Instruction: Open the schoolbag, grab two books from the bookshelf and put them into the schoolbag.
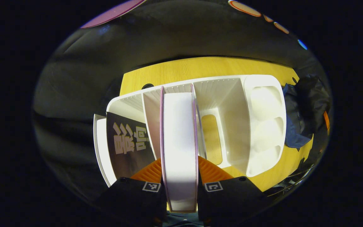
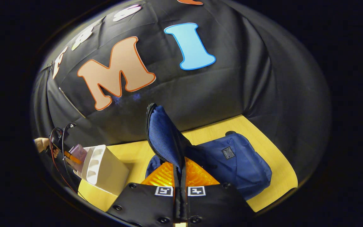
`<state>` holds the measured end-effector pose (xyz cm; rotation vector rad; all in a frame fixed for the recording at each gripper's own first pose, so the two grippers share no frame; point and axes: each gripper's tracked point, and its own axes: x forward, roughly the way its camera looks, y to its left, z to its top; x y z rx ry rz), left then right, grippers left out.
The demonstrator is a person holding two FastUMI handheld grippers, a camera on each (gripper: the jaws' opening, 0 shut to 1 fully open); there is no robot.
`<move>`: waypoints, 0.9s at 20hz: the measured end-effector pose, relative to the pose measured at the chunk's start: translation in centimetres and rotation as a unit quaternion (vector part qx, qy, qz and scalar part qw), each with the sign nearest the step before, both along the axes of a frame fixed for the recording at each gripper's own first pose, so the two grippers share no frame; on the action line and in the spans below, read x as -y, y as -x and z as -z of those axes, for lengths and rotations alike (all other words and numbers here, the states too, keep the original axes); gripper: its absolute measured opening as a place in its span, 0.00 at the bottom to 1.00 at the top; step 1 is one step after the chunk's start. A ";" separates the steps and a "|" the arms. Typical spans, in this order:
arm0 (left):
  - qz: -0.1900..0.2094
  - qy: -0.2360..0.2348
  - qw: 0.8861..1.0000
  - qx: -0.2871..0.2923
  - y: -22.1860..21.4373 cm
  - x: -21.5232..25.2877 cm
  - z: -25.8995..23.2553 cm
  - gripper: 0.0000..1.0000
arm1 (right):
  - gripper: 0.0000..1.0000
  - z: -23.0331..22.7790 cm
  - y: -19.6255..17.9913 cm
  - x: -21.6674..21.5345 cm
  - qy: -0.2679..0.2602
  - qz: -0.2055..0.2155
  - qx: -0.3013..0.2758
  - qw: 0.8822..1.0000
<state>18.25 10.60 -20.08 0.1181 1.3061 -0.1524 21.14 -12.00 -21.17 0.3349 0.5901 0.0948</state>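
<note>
**First book pinched at the shelf, bag flap held up**

My left gripper [image 1: 180, 176] has its fingers pinched on the two covers of a pink-edged book [image 1: 179, 135], which stands upright in a middle slot of the white bookshelf [image 1: 263, 126], page edges facing me. Just left of it in the left gripper view, a dark book [image 1: 128, 145] leans in the next slot; I take that as the second one to fetch. The shelf sits on the yellow bench [image 1: 184, 67], with the bag lying dark at its right end.

On the right, my right gripper [image 2: 180, 186] has its fingers pressed together on the blue flap [image 2: 164, 135] of the schoolbag [image 2: 241, 170], holding it up with the zip edge showing. The bag lies on the bench to the right of the shelf, near it.

I judge the bag opened and the first book in hand, not yet out of its slot. The next move calls for drawing the book straight up clear of the dividers, then carrying it right towards the mouth under the raised flap. I cannot tell how wide that mouth gapes.
</note>
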 end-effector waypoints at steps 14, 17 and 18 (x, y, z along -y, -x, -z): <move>0.005 0.045 0.994 0.104 0.3 -1.6 -8.6 0.34 | 0.04 -0.1 -0.2 0.3 -0.006 0.001 -0.006 1.000; -0.016 0.074 0.989 0.126 0.4 -2.1 -10.5 0.35 | 0.03 -0.1 -0.1 0.2 -0.006 0.001 -0.006 1.000; -0.023 0.084 0.988 0.131 0.5 -2.2 -11.4 0.35 | 0.03 -0.1 -0.2 0.3 -0.007 0.001 -0.007 1.000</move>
